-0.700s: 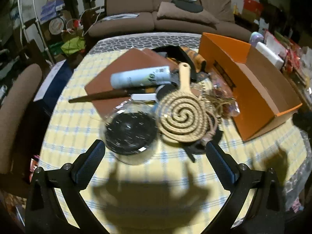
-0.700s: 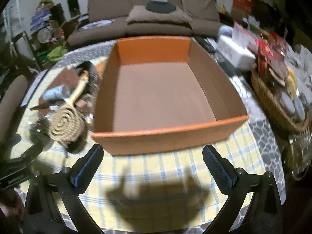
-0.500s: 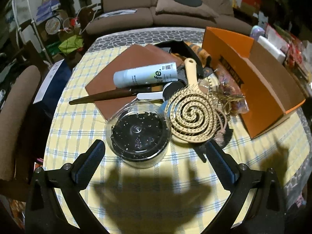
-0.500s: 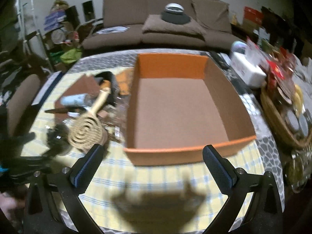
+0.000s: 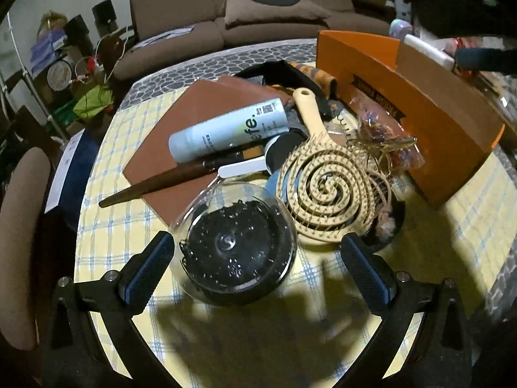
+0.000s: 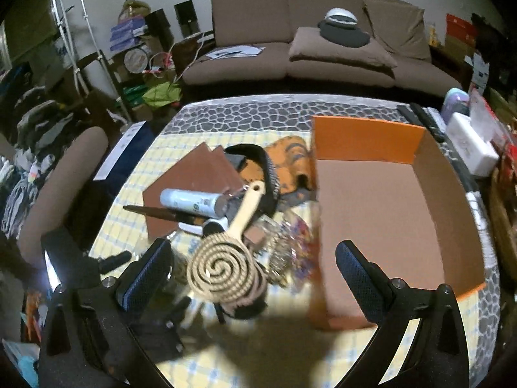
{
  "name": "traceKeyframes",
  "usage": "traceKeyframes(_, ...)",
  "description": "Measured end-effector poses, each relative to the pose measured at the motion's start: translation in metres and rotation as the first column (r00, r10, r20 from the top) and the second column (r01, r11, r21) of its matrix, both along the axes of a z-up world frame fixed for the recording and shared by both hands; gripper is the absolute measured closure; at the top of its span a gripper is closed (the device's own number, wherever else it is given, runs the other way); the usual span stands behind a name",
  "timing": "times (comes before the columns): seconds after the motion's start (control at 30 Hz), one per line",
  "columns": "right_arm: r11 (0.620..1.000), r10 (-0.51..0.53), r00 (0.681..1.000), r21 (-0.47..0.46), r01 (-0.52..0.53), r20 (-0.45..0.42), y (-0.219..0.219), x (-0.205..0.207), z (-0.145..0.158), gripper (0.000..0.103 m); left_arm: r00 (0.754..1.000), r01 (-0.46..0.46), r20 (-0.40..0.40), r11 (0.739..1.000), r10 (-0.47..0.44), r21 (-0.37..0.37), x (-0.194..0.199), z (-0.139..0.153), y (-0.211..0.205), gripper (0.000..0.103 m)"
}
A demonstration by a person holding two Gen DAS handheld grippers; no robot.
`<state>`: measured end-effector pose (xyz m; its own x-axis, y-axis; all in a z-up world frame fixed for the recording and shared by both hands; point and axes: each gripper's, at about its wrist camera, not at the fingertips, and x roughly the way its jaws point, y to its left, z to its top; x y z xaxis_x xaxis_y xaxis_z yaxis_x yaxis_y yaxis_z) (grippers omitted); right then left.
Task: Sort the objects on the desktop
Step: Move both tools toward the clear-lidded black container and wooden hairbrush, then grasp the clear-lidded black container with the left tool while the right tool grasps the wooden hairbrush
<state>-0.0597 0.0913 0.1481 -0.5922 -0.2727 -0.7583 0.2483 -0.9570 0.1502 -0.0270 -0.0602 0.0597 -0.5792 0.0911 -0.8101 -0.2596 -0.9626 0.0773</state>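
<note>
Clutter heaped at table centre beside orange box [image 6: 381, 220], kept empty to receive sorted items. Left gripper [image 5: 258, 265] spread wide, nothing pinched, aimed at glass bowl [image 5: 234, 242]. Right gripper [image 6: 255, 274] likewise spread, empty, poised above spiral hairbrush [image 6: 223, 265].

Light falls from above and behind the cameras, bright on the yellow checked tablecloth [image 5: 106, 220] and dim in the room beyond. Both grippers throw broad dark shadows onto the near cloth. Glare spots sparkle on the glass bowl [image 5: 236, 242]. The left wrist view is mostly sharp; the right wrist view is smeared by motion blur near the orange box [image 6: 365, 148]. Fisheye bending curves the far sofa [image 6: 307, 42], and the corners go black.
</note>
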Motion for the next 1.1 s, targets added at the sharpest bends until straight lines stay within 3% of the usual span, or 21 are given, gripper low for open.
traceKeyframes(0.27,0.997,-0.009,0.997,-0.077,0.014,0.073,-0.010,-0.037,-0.024,0.001,0.997,-0.068,-0.040,0.995,0.072,0.078,-0.002,0.014,-0.031,0.000)
traceKeyframes(0.47,0.997,-0.019,0.992,-0.069,0.027,0.121,-0.021,-0.060,-0.045,0.012,0.997,-0.083,0.011,0.990,0.083,0.114,-0.012,0.005,-0.040,0.000)
traceKeyframes(0.77,0.997,-0.008,0.987,-0.073,0.020,0.158,-0.038,-0.087,-0.064,0.015,0.996,-0.084,0.037,0.976,0.079,0.199,-0.017,0.004,-0.046,0.000)
traceKeyframes(1.1,1.000,0.029,0.989,0.004,-0.030,0.146,-0.064,-0.092,-0.076,0.015,0.998,-0.053,0.046,0.994,0.049,0.095,-0.021,-0.015,-0.027,0.000)
